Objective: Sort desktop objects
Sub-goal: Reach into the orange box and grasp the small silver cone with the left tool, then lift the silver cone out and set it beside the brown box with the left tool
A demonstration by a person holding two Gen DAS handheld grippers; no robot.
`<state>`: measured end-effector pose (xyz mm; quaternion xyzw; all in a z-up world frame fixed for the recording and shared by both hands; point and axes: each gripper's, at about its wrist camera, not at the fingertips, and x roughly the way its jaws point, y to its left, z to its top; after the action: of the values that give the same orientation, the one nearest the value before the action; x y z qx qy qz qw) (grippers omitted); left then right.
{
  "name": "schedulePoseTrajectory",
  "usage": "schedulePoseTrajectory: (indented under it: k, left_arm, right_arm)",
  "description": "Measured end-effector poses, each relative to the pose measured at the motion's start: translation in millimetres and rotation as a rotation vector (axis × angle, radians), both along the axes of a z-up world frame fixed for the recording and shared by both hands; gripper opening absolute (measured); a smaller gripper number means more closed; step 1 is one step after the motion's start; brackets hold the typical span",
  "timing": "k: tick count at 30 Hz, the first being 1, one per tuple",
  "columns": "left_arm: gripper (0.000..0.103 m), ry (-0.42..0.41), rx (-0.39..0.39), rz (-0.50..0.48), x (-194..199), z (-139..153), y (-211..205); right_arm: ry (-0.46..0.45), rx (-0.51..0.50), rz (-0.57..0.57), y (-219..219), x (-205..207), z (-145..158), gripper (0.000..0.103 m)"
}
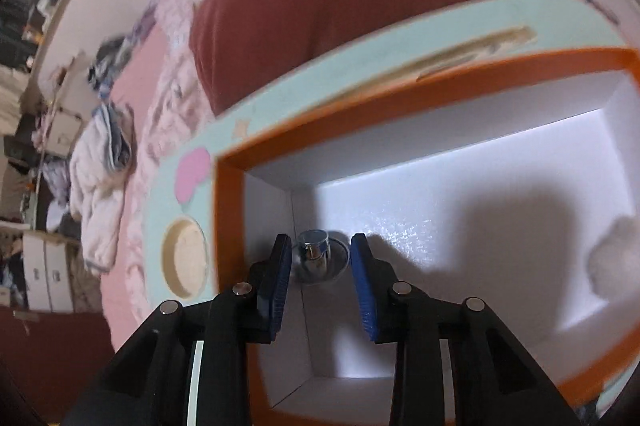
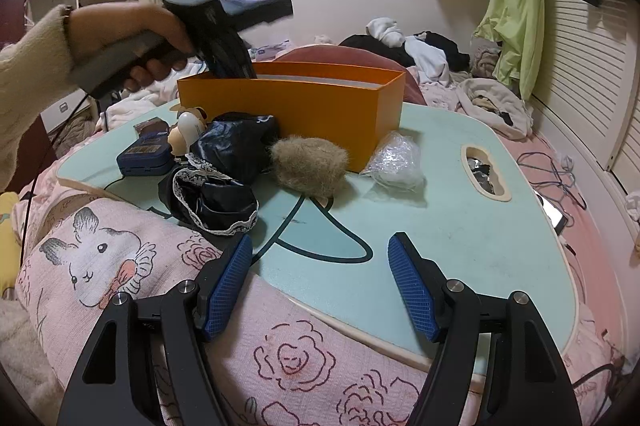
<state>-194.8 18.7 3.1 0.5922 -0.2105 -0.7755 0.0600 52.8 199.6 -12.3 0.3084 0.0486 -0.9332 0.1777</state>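
Left wrist view: a small shiny metal cap (image 1: 318, 258) lies on the white floor of the orange box (image 1: 230, 218), in the corner where two white walls meet.
Cap and fingers: it sits between the two blue fingertips (image 1: 280, 266), just past them, with a clear gap on each side; neither pad touches it.
Left gripper (image 1: 320, 266): fingers narrow but parted, gripping nothing, pointing steeply down into the box.
Inside the box: a pale fluffy lump (image 1: 612, 254) rests near the wall at 3 o'clock from the cap, well apart from it.
Box place: it stands on a pale green lap table (image 2: 440, 226), at the far side of the top.
Right wrist view: a hand (image 2: 120, 38) in a cream sleeve holds the left tool, whose black arms dip into the box at its 9 o'clock end.
Right gripper (image 2: 320, 266): fingers wide apart and empty, poised over the near edge of the table.
Table top: a tan fur ball (image 2: 310, 162) and a clear plastic bag (image 2: 394, 162) lie just in front of the box; black lace-edged cloth (image 2: 216, 186) at 9 o'clock of the fur ball, a blue case (image 2: 144, 154) beyond it.
Around: a pink rose-print quilt (image 2: 280, 366) under the table.
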Motion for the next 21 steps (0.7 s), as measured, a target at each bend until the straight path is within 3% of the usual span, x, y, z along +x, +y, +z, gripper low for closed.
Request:
schedulePoseTrajectory:
  k: [3, 9, 14, 18, 21]
  left_arm:
    - [0.025, 0.011, 0.031, 0.04, -2.4, 1.8, -8.6]
    - [0.025, 0.054, 0.111, 0.002, 4.6, 4.1, -22.7]
    - [0.025, 0.185, 0.36, -0.033, 30.2, 43.0, -31.9]
    - [0.025, 0.304, 0.59, -0.12, 82.2, 88.1, -39.3]
    - [0.025, 0.341, 0.708, -0.176, 126.5, 97.4, -43.0]
  right_arm:
    - [0.002, 0.0, 0.0, 0.8, -1.2, -0.5, 0.071]
    - [0.003, 0.0, 0.0, -0.4, -2.8, 0.4, 0.071]
    - [0.004, -0.001, 0.0, 4.5, -1.4, 1.0, 0.071]
    - [0.004, -0.002, 0.0, 4.3, -1.5, 1.4, 0.071]
    - [0.004, -0.002, 0.0, 2.7, -3.2, 0.4, 0.071]
